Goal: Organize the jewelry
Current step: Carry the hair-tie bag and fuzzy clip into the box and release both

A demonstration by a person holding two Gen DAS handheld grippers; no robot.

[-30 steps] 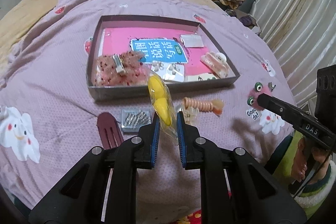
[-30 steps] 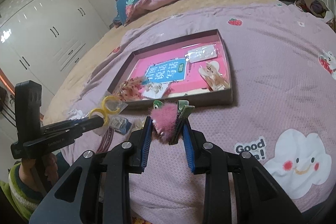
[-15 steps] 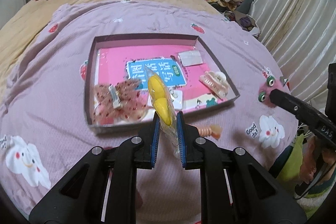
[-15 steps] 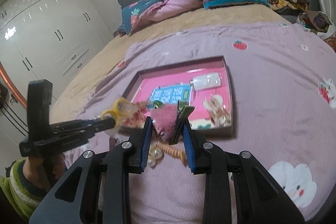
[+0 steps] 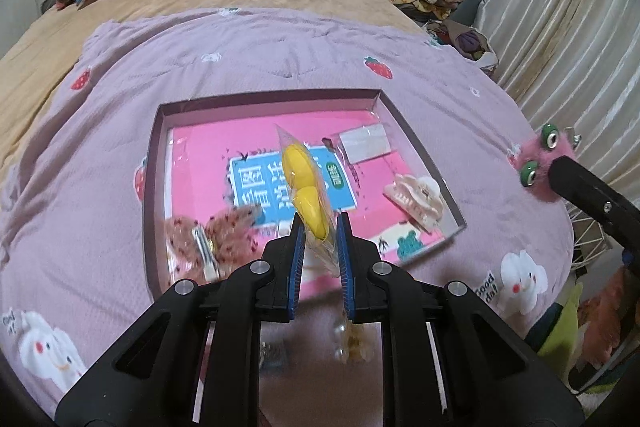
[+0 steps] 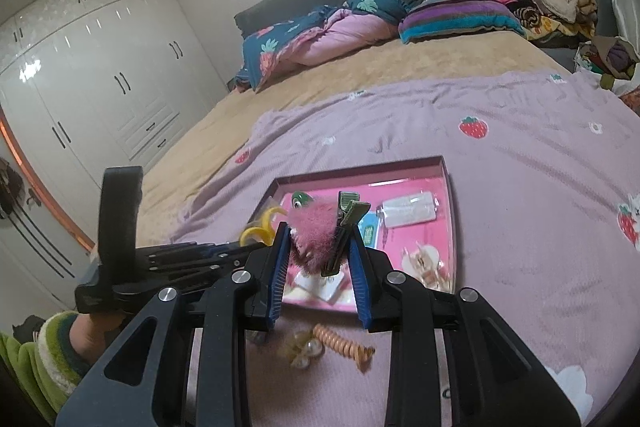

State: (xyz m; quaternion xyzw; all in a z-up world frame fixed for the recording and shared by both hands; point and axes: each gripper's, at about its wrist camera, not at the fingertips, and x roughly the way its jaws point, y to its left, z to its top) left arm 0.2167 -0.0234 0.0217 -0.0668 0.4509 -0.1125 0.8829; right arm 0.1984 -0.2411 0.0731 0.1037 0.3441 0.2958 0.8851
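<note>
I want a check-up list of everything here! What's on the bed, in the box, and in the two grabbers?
Surface: purple blanket with strawberry and cloud prints, over a tan sheet.
Job's things: shallow box with pink lining holds a beige claw clip, a small white packet and a dotted pink bow.
Clutter: orange spiral tie and pearl clip lie outside the box.
Grippers: left gripper shut on bagged yellow clips; right gripper shut on fuzzy pink clip.
Cables: nothing seen.
Surroundings: pillows, clothes pile, white wardrobe, curtain.
</note>
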